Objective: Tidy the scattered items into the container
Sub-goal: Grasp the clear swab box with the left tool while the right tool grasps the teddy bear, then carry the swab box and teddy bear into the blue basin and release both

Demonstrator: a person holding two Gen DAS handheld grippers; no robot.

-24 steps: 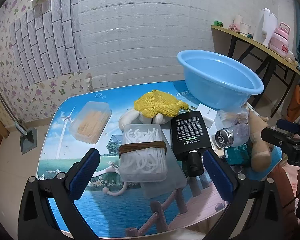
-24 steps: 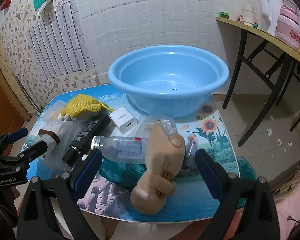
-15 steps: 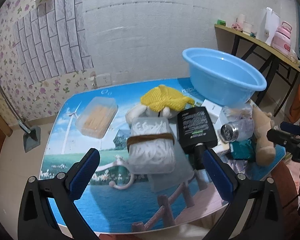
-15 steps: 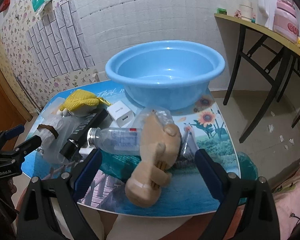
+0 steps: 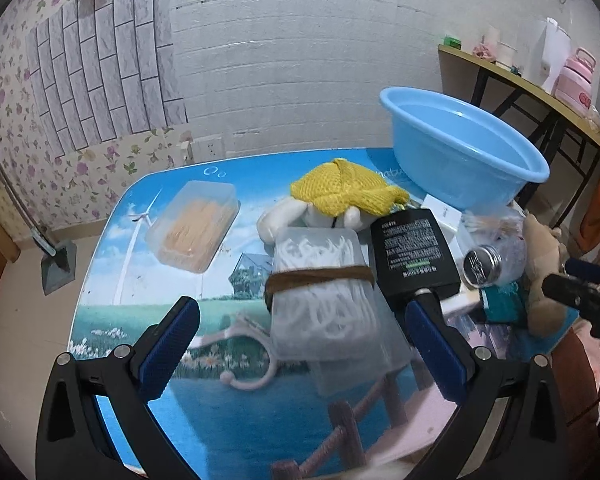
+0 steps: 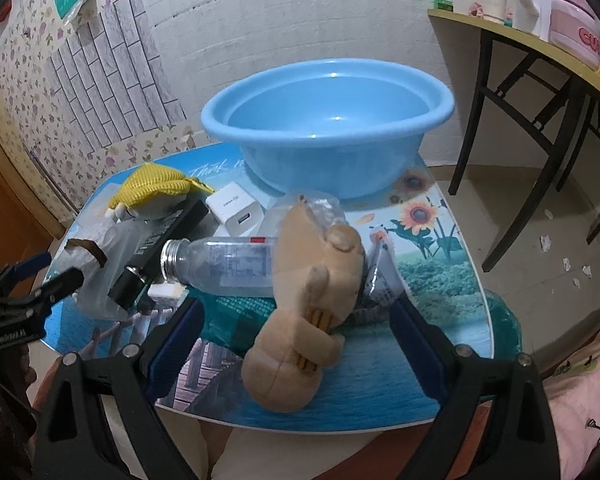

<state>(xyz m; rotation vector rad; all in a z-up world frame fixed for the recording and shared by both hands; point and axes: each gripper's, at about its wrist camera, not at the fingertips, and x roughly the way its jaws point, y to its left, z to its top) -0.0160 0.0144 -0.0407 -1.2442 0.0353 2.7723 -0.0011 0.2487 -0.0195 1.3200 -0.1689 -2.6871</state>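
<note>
An empty blue basin (image 6: 328, 120) stands at the back of the picture-printed table (image 6: 440, 280); it also shows in the left wrist view (image 5: 460, 148). My right gripper (image 6: 296, 348) is open, its jaws on either side of a tan plush toy (image 6: 308, 304) that lies on a clear bottle (image 6: 228, 264). My left gripper (image 5: 300, 344) is open and empty, just before a clear box of white cord with a brown band (image 5: 320, 292). A black tube (image 5: 412, 256) lies right of that box.
A yellow knit toy (image 5: 344, 192), a clear box of sticks (image 5: 196, 224), a white charger (image 6: 236, 208), a pink hook (image 5: 244, 360) and a teal packet (image 6: 236, 320) lie on the table. A wooden shelf with black legs (image 6: 540, 64) stands at right.
Both grippers have pulled back and tilted a little; the items look slightly farther and lower in the views. Nothing on the table has moved. Both jaws stay open.
</note>
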